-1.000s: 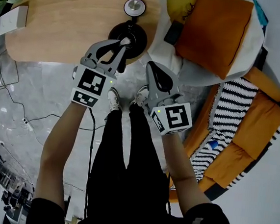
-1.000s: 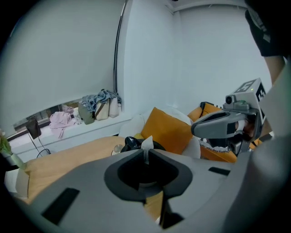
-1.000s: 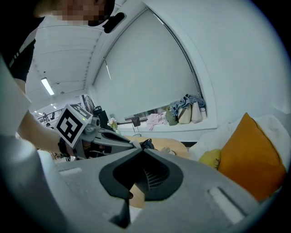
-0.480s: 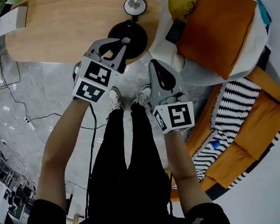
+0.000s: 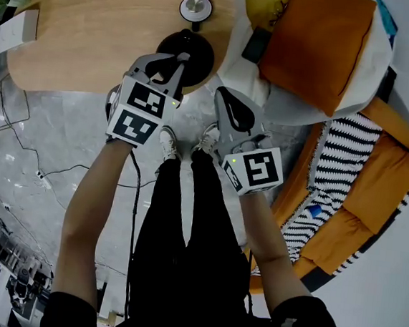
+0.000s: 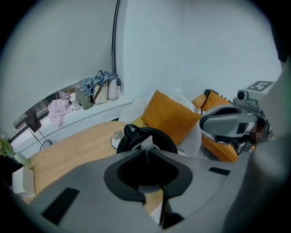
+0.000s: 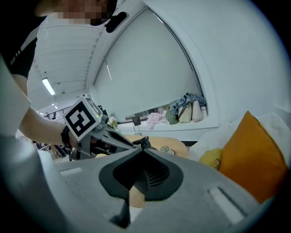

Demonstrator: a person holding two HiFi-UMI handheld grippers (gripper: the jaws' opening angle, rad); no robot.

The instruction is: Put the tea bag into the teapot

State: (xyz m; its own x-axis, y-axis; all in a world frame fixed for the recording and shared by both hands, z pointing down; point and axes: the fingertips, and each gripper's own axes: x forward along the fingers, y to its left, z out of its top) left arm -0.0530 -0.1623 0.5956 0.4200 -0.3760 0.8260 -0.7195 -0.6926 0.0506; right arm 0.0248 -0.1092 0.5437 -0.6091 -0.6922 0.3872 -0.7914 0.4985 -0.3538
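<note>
In the left gripper view, my left gripper (image 6: 146,148) is shut on a white tea bag (image 6: 146,142), just over the open mouth of the black teapot (image 6: 160,139). The head view shows the left gripper (image 5: 180,58) tilted down over the teapot (image 5: 194,48) at the near edge of the wooden table (image 5: 95,33). The teapot's lid (image 5: 196,7) lies on a white coaster behind the pot. My right gripper (image 5: 222,96) hangs shut and empty beside the table, right of the pot; its own view shows my right gripper (image 7: 142,150) with jaws together and nothing between them.
A sofa with an orange cushion (image 5: 313,44) and a striped blanket (image 5: 334,157) stands at the right. A white box (image 5: 16,30) sits at the table's left end. The person's legs and shoes (image 5: 167,145) are below the grippers, with cables (image 5: 18,156) on the floor.
The left gripper has tipped further downward and edged over the teapot with the tea bag still pinched. The right gripper has stayed where it was.
</note>
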